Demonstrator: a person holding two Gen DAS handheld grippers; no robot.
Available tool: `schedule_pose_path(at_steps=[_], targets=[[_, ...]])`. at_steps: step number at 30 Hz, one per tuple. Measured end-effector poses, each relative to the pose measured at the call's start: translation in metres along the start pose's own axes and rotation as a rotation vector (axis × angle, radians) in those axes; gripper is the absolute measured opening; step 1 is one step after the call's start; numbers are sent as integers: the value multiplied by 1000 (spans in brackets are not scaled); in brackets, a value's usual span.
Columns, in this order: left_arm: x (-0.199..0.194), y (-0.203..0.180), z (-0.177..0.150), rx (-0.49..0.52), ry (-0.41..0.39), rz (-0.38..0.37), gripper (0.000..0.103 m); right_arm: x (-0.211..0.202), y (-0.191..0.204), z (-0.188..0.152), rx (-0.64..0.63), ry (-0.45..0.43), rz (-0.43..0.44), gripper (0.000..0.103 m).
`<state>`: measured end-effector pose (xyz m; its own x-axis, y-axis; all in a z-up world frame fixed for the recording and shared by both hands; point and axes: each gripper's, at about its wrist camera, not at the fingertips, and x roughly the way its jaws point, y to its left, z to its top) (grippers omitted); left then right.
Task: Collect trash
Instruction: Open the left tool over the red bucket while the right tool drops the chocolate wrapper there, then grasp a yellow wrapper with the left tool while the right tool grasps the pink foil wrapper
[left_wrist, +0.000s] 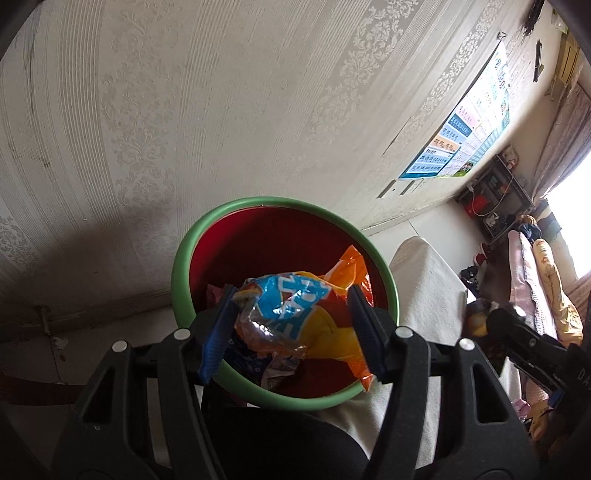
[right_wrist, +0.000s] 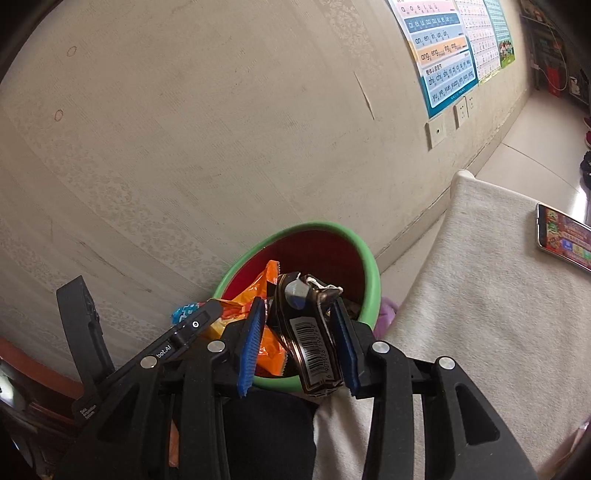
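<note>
A red bin with a green rim (left_wrist: 184, 254) stands on the floor by the wall; it also shows in the right wrist view (right_wrist: 373, 269). My left gripper (left_wrist: 291, 299) hangs over the bin mouth, its jaws wide apart around an orange and blue snack bag (left_wrist: 295, 306); I cannot tell whether the pads touch it. My right gripper (right_wrist: 299, 314) is over the bin's near edge with its jaws apart. A dark crumpled wrapper with a barcode (right_wrist: 314, 343) lies against the right pad. The orange bag (right_wrist: 269, 343) shows beside it.
A table under a white cloth (right_wrist: 480, 295) stands right of the bin, with a phone (right_wrist: 565, 236) on it. A papered wall with a poster (right_wrist: 443, 48) and sockets is behind. Shelves and clothes (left_wrist: 524, 258) are at the far right.
</note>
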<state>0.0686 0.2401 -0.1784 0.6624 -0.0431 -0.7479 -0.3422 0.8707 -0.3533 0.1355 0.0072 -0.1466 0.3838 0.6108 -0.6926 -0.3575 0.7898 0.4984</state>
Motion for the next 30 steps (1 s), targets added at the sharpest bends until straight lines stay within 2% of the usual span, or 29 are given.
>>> schedule_pose_path(at_steps=[7,12,14,18,20,21,25,30], targets=[[7,5,8,-6,-5,28,58,16,3,8,23,21,25,37],[4,6,9,5,-14,52,58,7,-2,8,21,-10,18,37],[5,9,9,-2,-13,62,58,1,-8,5,21,-8,1,41],[7,11,8,15,2,93,60,-15,-21,-10,26,-9,-46,50],[6,10,7,10,-8,108,74,-27,-27,-22,9,-8,-80,53],[5,11,7,4,-18,111,75,-32,-31,-28,1,-9,-97,53],[3,9,4,-15,-14,113,75,-63,-56,-51,1,-21,-179,55],[-8,-17,-5,31,-28,78,75,-115,-113,-77,78,-69,-350,59]])
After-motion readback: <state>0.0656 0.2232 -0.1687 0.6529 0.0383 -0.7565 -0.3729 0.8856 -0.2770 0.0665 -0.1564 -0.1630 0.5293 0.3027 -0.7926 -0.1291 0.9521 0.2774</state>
